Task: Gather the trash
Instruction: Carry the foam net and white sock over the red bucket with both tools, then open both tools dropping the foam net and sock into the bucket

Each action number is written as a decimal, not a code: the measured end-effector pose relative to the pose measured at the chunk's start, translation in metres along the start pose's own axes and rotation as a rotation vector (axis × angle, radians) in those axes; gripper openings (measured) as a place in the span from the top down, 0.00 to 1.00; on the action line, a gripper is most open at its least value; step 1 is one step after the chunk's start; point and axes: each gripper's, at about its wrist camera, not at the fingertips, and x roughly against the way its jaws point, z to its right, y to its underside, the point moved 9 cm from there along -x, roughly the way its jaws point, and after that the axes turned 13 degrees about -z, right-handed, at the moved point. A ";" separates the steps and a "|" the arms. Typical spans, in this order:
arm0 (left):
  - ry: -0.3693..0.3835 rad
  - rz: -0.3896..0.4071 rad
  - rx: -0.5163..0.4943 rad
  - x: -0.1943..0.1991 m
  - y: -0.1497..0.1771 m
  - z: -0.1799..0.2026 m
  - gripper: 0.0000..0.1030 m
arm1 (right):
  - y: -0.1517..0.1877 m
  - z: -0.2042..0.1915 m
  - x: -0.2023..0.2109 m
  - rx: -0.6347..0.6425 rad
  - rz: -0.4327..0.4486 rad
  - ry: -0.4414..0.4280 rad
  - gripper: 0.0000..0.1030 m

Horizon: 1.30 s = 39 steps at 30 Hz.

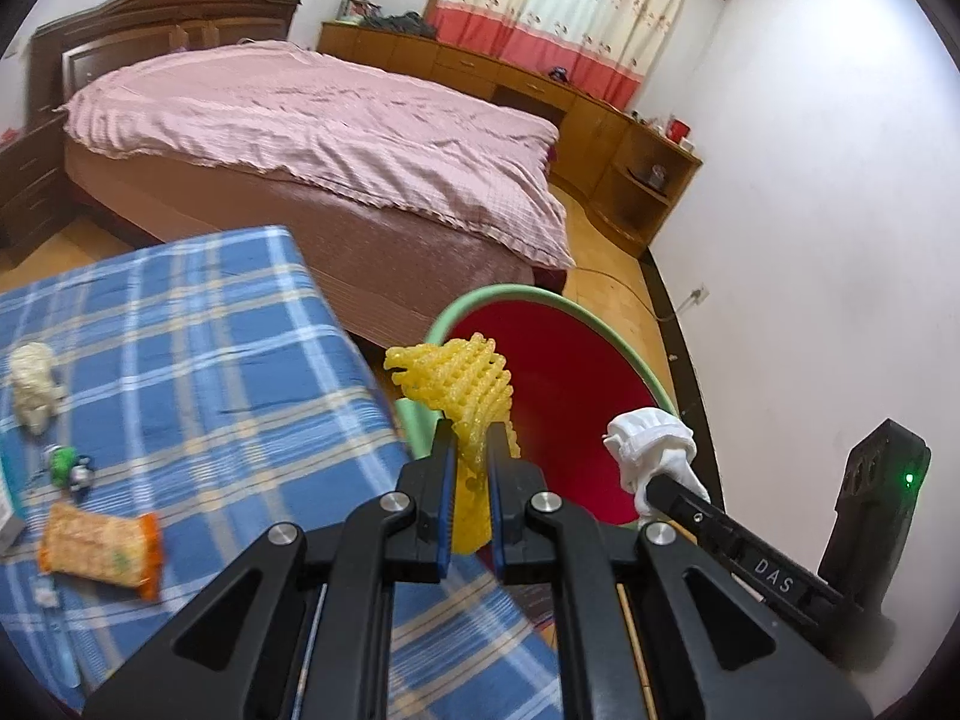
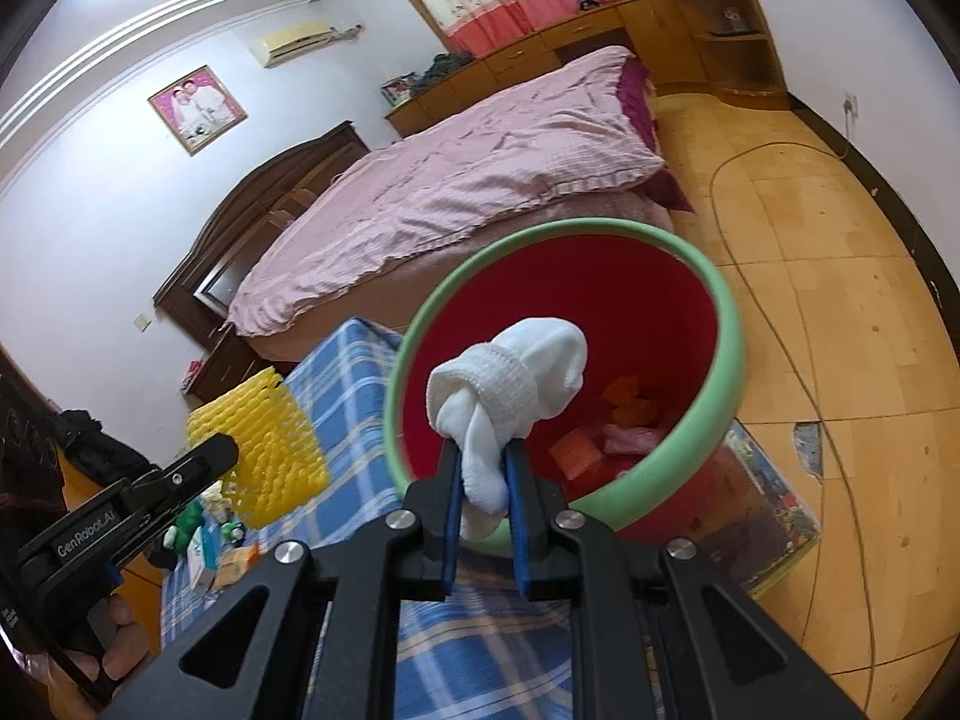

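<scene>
My left gripper [image 1: 470, 432] is shut on a yellow foam fruit net [image 1: 462, 384] and holds it over the near rim of a red bin with a green rim [image 1: 612, 324]. My right gripper [image 2: 485, 450] is shut on a rolled white sock [image 2: 510, 384], held above the bin [image 2: 714, 276], which has orange and pink wrappers at its bottom. The net [image 2: 258, 444] and the left gripper [image 2: 198, 468] show at the left of the right wrist view; the sock [image 1: 651, 438] shows at the right of the left wrist view.
A blue plaid table [image 1: 210, 324] beside the bin carries a snack packet [image 1: 102, 546], a crumpled white wad [image 1: 33, 384], a small green item [image 1: 63, 462]. A pink-covered bed [image 1: 324, 120] lies beyond. A cable [image 2: 744, 276] runs over the wooden floor.
</scene>
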 end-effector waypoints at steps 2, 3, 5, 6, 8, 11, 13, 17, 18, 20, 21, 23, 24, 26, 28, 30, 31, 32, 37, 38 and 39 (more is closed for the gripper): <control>0.013 -0.012 -0.005 -0.011 -0.003 0.006 0.92 | -0.002 0.007 -0.003 -0.009 -0.005 0.006 0.85; 0.018 -0.017 -0.008 -0.016 -0.003 0.009 0.92 | -0.002 0.010 -0.005 -0.013 -0.007 0.011 0.85; 0.026 -0.028 -0.011 -0.028 -0.006 0.014 0.92 | -0.004 0.016 -0.007 -0.018 -0.010 0.017 0.85; 0.028 -0.032 -0.012 -0.031 -0.006 0.014 0.92 | -0.004 0.018 -0.008 -0.020 -0.012 0.019 0.85; 0.030 -0.043 -0.009 -0.040 -0.008 0.015 0.92 | -0.005 0.023 -0.011 -0.028 -0.016 0.021 0.85; 0.029 -0.061 -0.002 -0.052 -0.008 0.014 0.92 | -0.007 0.029 -0.015 -0.037 -0.020 0.024 0.85; 0.029 -0.073 0.002 -0.059 -0.007 0.013 0.92 | -0.007 0.032 -0.018 -0.043 -0.023 0.028 0.84; 0.024 -0.089 0.011 -0.066 -0.004 0.011 0.92 | -0.008 0.035 -0.019 -0.042 -0.018 0.033 0.82; 0.022 -0.091 0.012 -0.067 -0.003 0.010 0.92 | -0.008 0.036 -0.019 -0.041 -0.015 0.037 0.82; 0.022 -0.094 0.014 -0.068 -0.003 0.010 0.92 | -0.007 0.037 -0.020 -0.042 -0.011 0.043 0.81; 0.023 -0.095 0.015 -0.069 -0.003 0.010 0.92 | -0.007 0.038 -0.020 -0.047 -0.009 0.044 0.81; 0.023 -0.100 0.013 -0.070 -0.002 0.010 0.89 | -0.007 0.039 -0.020 -0.048 -0.008 0.045 0.81; 0.022 -0.103 0.013 -0.070 -0.002 0.010 0.84 | -0.007 0.039 -0.020 -0.049 -0.008 0.045 0.81; 0.019 -0.106 0.017 -0.071 -0.002 0.008 0.73 | -0.007 0.039 -0.020 -0.051 -0.007 0.041 0.80; 0.014 -0.101 0.023 -0.070 -0.002 0.008 0.65 | -0.008 0.038 -0.019 -0.056 -0.008 0.034 0.76; 0.011 -0.100 0.026 -0.069 -0.002 0.007 0.64 | -0.008 0.036 -0.017 -0.052 -0.003 0.029 0.69; 0.011 -0.100 0.027 -0.068 -0.003 0.007 0.64 | -0.008 0.035 -0.016 -0.047 0.000 0.033 0.66; 0.010 -0.098 0.029 -0.066 -0.002 0.006 0.64 | -0.008 0.034 -0.015 -0.045 0.003 0.036 0.63; 0.006 -0.074 0.032 -0.051 -0.001 0.003 0.64 | -0.007 0.030 -0.012 -0.045 0.006 0.035 0.62; 0.004 -0.068 0.034 -0.047 0.000 0.001 0.64 | -0.006 0.030 -0.011 -0.045 0.006 0.035 0.61; 0.004 -0.064 0.036 -0.044 0.000 0.001 0.64 | -0.006 0.029 -0.010 -0.045 0.007 0.035 0.61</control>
